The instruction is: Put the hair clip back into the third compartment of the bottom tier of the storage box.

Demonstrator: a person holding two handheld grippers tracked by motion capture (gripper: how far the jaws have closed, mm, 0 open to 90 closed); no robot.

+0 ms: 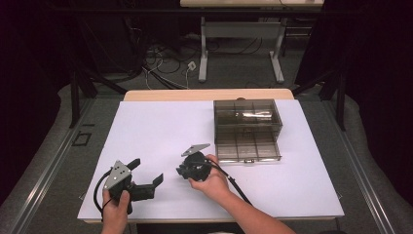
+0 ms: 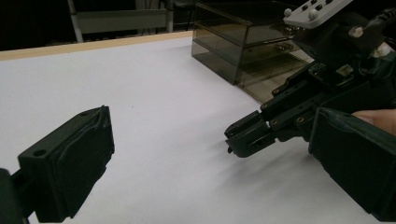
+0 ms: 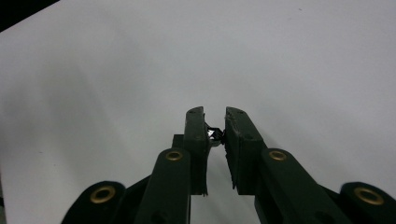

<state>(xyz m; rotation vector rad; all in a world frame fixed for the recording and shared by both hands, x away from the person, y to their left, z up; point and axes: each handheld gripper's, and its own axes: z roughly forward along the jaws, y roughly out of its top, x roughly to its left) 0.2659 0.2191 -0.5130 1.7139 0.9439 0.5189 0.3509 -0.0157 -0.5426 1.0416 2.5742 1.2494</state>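
Observation:
My right gripper (image 1: 179,171) hovers low over the white table (image 1: 160,126), its tip pointing left toward the left gripper. In the right gripper view its jaws are nearly closed on a tiny shiny dark piece (image 3: 214,134), pinched near the tips of the gripper (image 3: 215,126). I cannot tell what the piece is. My left gripper (image 1: 146,171) rests at the front left, open wide with nothing between its jaws. From the left gripper view (image 2: 210,172) the right gripper (image 2: 243,140) sits close ahead on the right.
A smoky transparent drawer box (image 1: 247,122) stands at the back right of the table; its lower drawer (image 1: 247,147) is pulled out, showing compartments. The same box (image 2: 243,46) lies behind the right gripper. Table legs and cables (image 1: 165,63) lie on the floor beyond.

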